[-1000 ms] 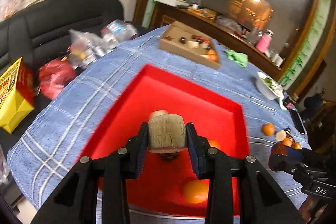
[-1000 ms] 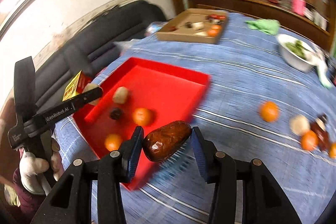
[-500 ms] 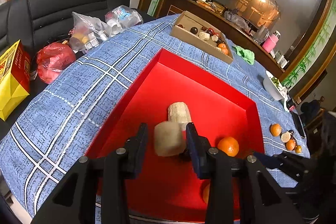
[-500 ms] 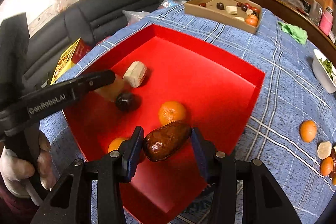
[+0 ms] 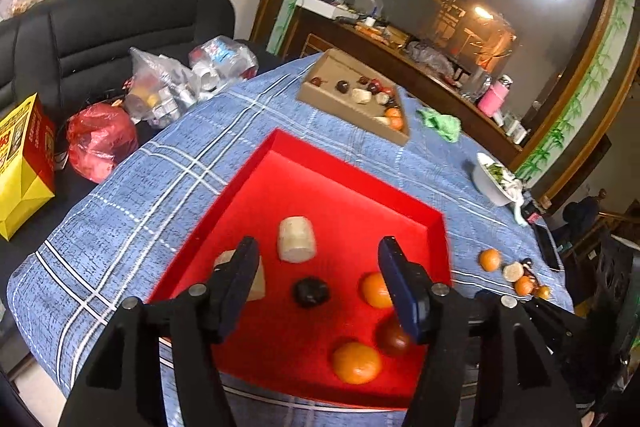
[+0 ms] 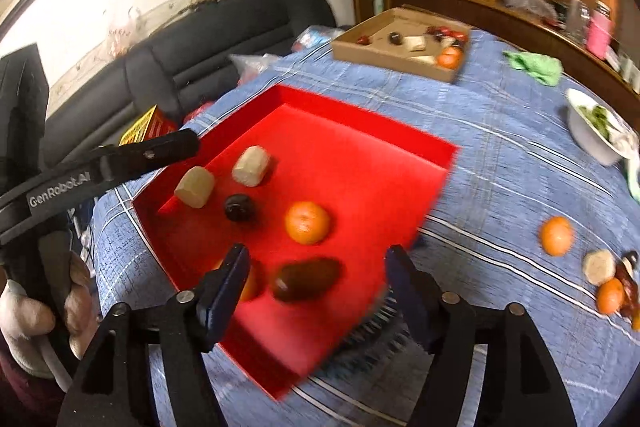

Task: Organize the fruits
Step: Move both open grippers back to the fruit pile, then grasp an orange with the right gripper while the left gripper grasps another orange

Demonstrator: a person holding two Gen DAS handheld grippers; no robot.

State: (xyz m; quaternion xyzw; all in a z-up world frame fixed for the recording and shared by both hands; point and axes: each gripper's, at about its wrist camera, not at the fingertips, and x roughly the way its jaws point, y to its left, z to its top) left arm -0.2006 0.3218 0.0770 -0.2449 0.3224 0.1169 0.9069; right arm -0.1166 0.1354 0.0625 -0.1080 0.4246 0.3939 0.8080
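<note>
A red tray (image 5: 352,183) (image 6: 360,147) lies on the blue checked tablecloth. In it are two beige chunks (image 5: 296,239) (image 6: 195,185), a dark round fruit (image 5: 311,291) (image 6: 239,207), two oranges (image 5: 356,363) (image 6: 307,222) and a brown oblong fruit (image 6: 306,279) (image 5: 394,337). My left gripper (image 5: 318,281) is open and empty above the tray's near end. My right gripper (image 6: 316,281) is open, with the brown fruit lying in the tray between its fingers. Loose oranges and a beige piece (image 6: 556,235) (image 5: 490,259) lie on the cloth to the right.
A cardboard box (image 5: 354,99) (image 6: 404,47) with several fruits stands at the far side. A white bowl (image 5: 494,181) (image 6: 596,135) and a green cloth (image 5: 440,123) are at the right. Bags (image 5: 102,143) and a black sofa (image 5: 120,23) are at the left.
Both grippers opened. The left one let go of its beige chunk, the right one let go of the brown fruit; both now lie in the red tray.
</note>
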